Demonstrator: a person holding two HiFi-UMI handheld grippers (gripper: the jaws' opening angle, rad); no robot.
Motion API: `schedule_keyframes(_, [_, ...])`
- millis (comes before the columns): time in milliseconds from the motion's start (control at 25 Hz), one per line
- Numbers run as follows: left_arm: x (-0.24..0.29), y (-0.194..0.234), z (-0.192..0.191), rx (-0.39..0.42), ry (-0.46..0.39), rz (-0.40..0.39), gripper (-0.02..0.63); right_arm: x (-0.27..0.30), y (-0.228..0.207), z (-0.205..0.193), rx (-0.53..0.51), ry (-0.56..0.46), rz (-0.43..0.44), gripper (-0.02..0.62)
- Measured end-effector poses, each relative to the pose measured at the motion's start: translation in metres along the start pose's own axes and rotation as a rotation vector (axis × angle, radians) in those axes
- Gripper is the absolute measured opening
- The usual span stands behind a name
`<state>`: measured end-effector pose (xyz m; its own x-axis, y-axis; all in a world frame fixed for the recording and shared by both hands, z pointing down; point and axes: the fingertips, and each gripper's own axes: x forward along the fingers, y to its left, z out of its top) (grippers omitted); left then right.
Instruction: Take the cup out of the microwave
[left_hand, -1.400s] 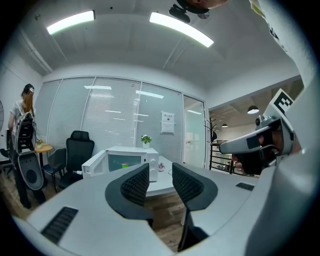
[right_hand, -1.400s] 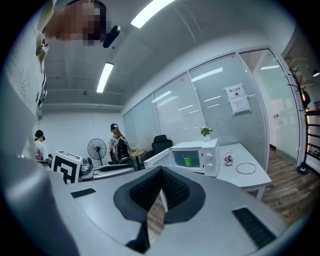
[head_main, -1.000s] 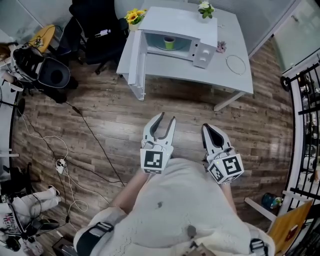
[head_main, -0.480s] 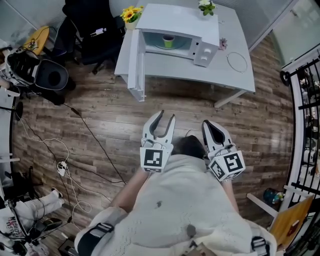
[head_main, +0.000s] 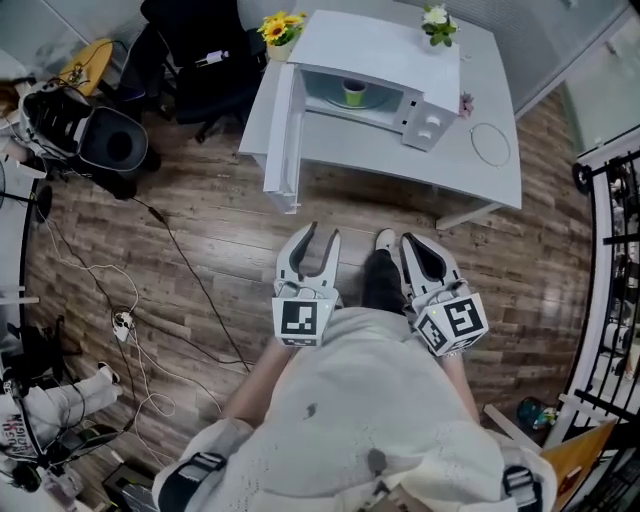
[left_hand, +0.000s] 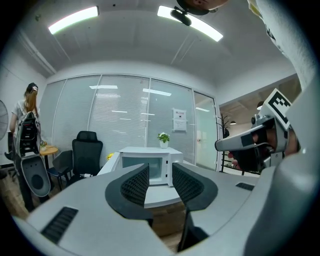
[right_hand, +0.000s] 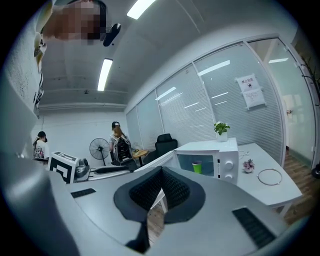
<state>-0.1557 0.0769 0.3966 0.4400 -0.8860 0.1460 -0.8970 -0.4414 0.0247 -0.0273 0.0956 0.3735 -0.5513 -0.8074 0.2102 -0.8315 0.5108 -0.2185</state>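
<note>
A green cup (head_main: 353, 92) stands upright inside the white microwave (head_main: 375, 60), whose door (head_main: 283, 125) hangs open to the left. The microwave sits on a white table (head_main: 400, 165) at the far end of the floor. Both grippers are held in front of my chest, well short of the table. My left gripper (head_main: 320, 236) is open with nothing between its fingers; the microwave (left_hand: 150, 167) shows through its gap (left_hand: 160, 176). My right gripper (head_main: 417, 242) is shut and empty; past its tips (right_hand: 161, 174) the cup (right_hand: 197, 167) is visible in the oven.
A black office chair (head_main: 200, 60) and yellow flowers (head_main: 280, 27) are left of the table. A potted plant (head_main: 437, 22) tops the microwave; a cable loop (head_main: 491, 143) lies on the table. Cables (head_main: 120, 320) trail over the wooden floor; a railing (head_main: 610, 250) runs along the right.
The table and microwave have come nearer and shifted right in the head view. Both grippers have moved forward together, and my shoe now shows between them.
</note>
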Motion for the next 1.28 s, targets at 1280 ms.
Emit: schedule_keyframes(1280, [0.276, 0.015, 0.008, -0.047, 0.037, 0.223, 0.155, 0.189, -0.227, 0.085, -0.069, 0.050, 0.275, 0.008])
